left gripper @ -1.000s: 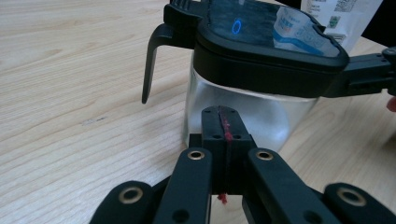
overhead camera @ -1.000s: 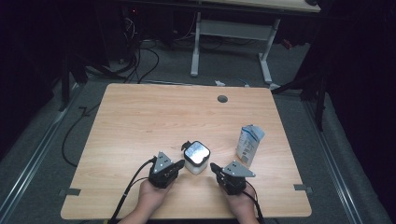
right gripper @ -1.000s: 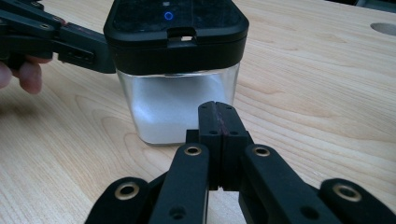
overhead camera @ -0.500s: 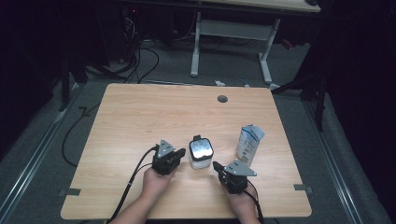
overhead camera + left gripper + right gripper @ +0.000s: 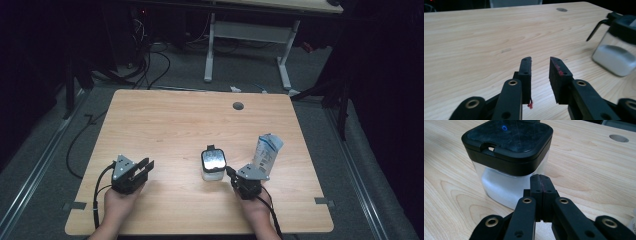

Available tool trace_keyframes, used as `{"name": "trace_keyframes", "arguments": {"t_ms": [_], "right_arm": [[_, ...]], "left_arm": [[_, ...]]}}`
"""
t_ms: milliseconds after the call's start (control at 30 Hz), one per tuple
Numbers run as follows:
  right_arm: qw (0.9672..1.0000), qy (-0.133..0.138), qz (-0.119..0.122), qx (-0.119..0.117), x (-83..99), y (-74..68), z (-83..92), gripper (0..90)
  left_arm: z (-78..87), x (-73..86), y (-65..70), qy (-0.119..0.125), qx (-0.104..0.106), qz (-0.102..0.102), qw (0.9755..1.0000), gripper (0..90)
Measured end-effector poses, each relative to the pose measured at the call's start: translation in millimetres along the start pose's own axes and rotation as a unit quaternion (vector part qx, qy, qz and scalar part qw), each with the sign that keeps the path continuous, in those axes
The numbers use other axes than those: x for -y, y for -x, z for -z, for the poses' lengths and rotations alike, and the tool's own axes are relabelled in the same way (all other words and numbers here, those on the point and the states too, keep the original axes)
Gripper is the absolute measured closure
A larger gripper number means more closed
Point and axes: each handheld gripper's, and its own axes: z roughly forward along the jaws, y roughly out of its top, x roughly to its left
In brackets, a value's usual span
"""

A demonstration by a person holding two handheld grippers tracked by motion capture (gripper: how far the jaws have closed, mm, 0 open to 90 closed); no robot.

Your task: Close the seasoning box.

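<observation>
Jar of white powder upright on tabletop, black lid on, freed. Left gripper well apart to its left, fingers just parting, nothing between. Right gripper just beside jar, fingers pressed together, probably steadying.

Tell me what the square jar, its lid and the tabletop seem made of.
Jar: clear glass or hard plastic, glossy; white contents show through.
Lid: black plastic, probably, with a shiny, finely scratched top.
Tabletop: pale wood-look laminate, likely; smooth, printed grain.
</observation>
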Motion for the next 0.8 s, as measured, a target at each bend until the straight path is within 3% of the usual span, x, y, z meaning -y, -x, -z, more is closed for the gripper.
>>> {"name": "trace_keyframes", "arguments": {"t_ms": [233,467,533,667,800], "right_arm": [[1.0,0.002,-0.005,0.005,9.5,3.5,11.0,87.8],[0.999,0.007,-0.034,0.027,27.3,32.0,37.0,75.5],[0.9986,0.016,-0.032,0.038,30.9,37.9,45.5,68.8],[0.9976,0.024,-0.036,0.053,36.4,42.9,58.2,66.4],[0.9973,0.025,-0.037,0.058,35.8,41.6,58.0,65.2]], "left_arm": [[0.7,10.1,-8.3,-0.018,-0.014,-0.008,0.9997,59.8],[11.4,21.4,-10.1,-0.033,-0.016,-0.018,0.9992,52.1],[14.8,25.6,-10.7,-0.041,-0.02,-0.021,0.9987,49.2],[17.6,27.9,-11.5,-0.042,-0.018,-0.014,0.9989,47.4],[15.8,26.7,-9.2,-0.04,-0.016,-0.017,0.9989,46.4]]}}
